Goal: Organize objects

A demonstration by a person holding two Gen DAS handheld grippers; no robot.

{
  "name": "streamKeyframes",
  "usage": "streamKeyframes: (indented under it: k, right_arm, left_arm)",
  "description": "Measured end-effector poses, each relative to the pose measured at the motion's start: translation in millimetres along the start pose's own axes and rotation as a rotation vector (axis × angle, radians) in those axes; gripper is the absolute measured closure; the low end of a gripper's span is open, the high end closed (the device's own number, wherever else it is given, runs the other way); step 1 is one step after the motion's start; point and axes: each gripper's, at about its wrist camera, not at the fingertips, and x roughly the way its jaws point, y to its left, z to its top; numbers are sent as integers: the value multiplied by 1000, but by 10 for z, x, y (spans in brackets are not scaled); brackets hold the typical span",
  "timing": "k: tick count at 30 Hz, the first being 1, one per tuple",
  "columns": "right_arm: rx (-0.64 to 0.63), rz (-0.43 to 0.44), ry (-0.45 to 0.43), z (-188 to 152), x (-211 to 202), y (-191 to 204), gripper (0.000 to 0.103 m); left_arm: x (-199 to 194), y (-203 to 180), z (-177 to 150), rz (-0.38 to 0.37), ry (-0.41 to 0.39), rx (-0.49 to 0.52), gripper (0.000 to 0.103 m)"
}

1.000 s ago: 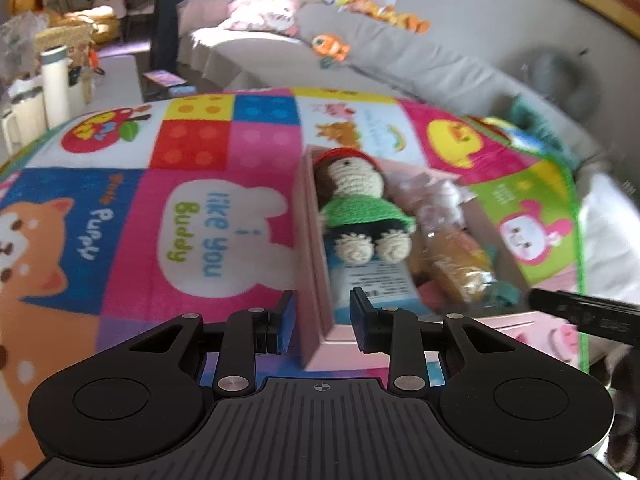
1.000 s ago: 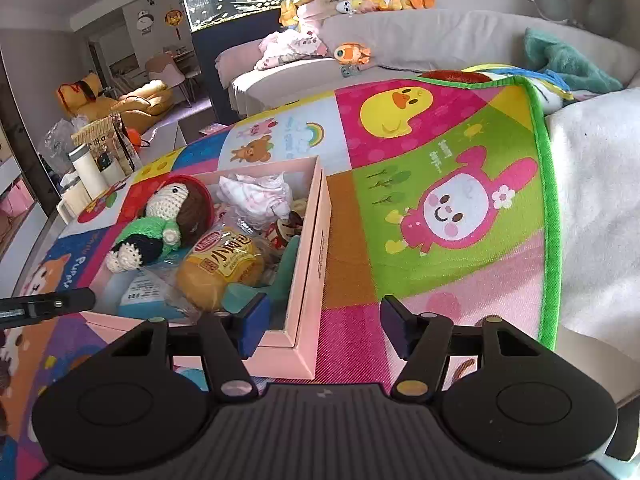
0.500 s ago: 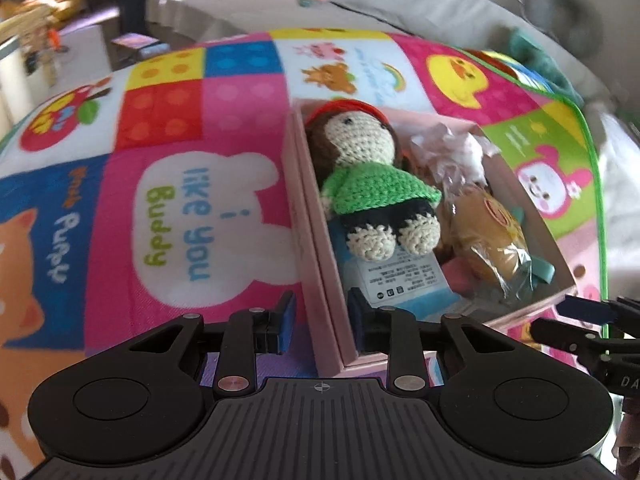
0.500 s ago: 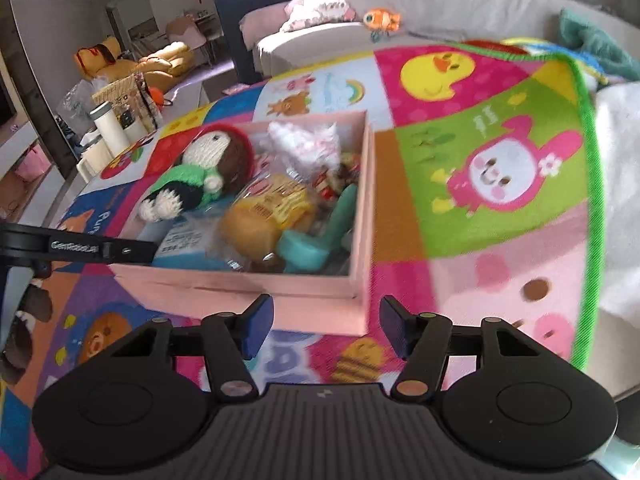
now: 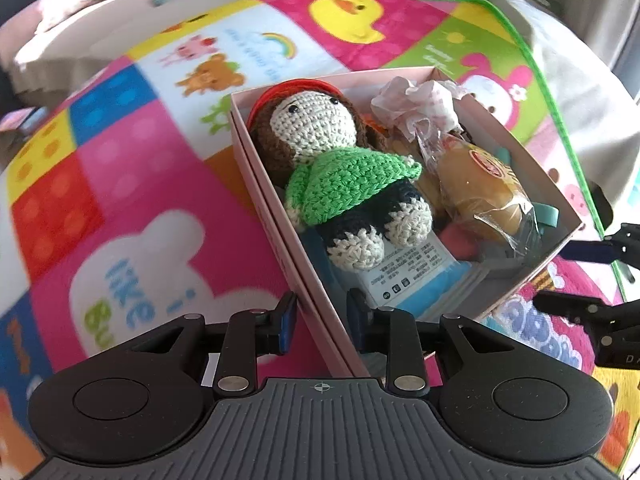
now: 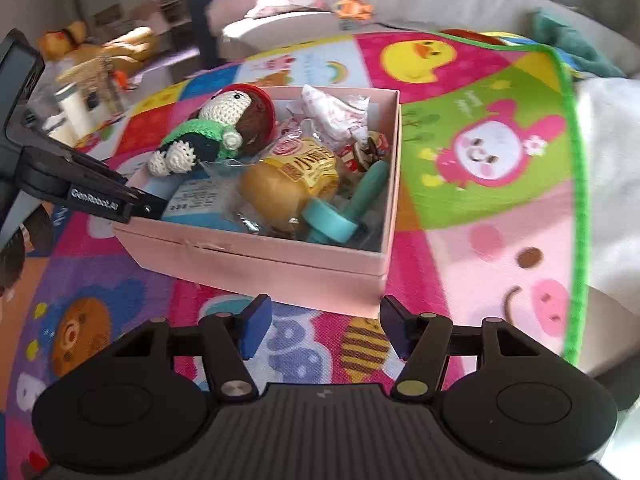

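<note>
Colourful play mat (image 5: pixel 120 184) — pink box (image 5: pixel 276 216) wall pinched in left gripper (image 5: pixel 320 316).

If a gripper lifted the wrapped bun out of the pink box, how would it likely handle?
The wrapped bun looks soft and puffy, so it would probably squash under firm pads. Its clear, glossy wrapper is loose and crinkled, so a grip on the film alone might slip. It is probably light for its size, lying atop other things in the pink box.

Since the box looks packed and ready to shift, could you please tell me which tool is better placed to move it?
Left. The left tool is already shut on the pink box wall at its corner, while the right tool stands open short of the box's near side, holding nothing.
</note>
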Motion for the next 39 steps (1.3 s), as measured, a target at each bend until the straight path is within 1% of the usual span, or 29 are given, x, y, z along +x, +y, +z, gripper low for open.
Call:
streamKeyframes:
  k: [4, 5, 7, 8, 9, 10, 11, 13, 16, 18, 21, 23, 24, 26, 29, 33, 39]
  right_arm:
    - [-56, -160, -72, -53, -84, 156, 42]
    - [-73, -188, -85, -55, -89, 201, 42]
    - [-115, -203, -113, -53, -86, 297, 42]
    - [-137, -213, -125, -52, -67, 352, 37]
    - [-140, -237, -124, -44, -35, 388, 35]
    - [-132, -252, -123, -38, -9, 414, 31]
    - [-116, -253, -128, -40, 0, 429, 28]
    - [-88, -250, -139, -43, -1, 428, 27]
    - [-73, -228, -148, -53, -25, 396, 27]
    - [-81, -206, -150, -75, -52, 376, 27]
    - [-90, -191, -163, -103, -47, 361, 27]
    - [-78, -186, -169, -114, -53, 357, 27]
    - [-72, -185, -171, -121, -55, 357, 27]
    - [-61, -176, -167, -127, -53, 349, 27]
    - [-52, -159, -155, -134, -45, 361, 27]
    - [-39, -194, -129, -128, 21, 364, 27]
    - [9, -240, -95, -158, 86, 321, 27]
  left_arm:
    - [65, 22, 65, -34, -16, 41, 73]
    - [87, 29, 86, -46, -20, 51, 72]
    - [128, 37, 128, -69, -23, 59, 72]
    - [147, 48, 146, -79, -24, 59, 71]
    - [159, 49, 147, -84, -25, 56, 71]
    - [158, 49, 149, -85, -26, 53, 71]
    - [155, 49, 142, -85, -27, 50, 71]
    - [156, 49, 134, -82, -30, 39, 72]
    - [147, 56, 129, -64, -22, -5, 72]
    - [152, 78, 130, -54, -16, -37, 69]
    - [155, 132, 119, -34, -4, -93, 59]
    - [154, 178, 109, -6, 3, -126, 43]
    - [156, 199, 105, 6, 4, -143, 40]
    - [160, 259, 79, 31, -3, -184, 30]
    - [156, 329, 14, 63, -41, -234, 21]
    - [102, 344, -100, 80, -133, -282, 21]
    - [-178, 215, -210, 134, -304, -244, 23]
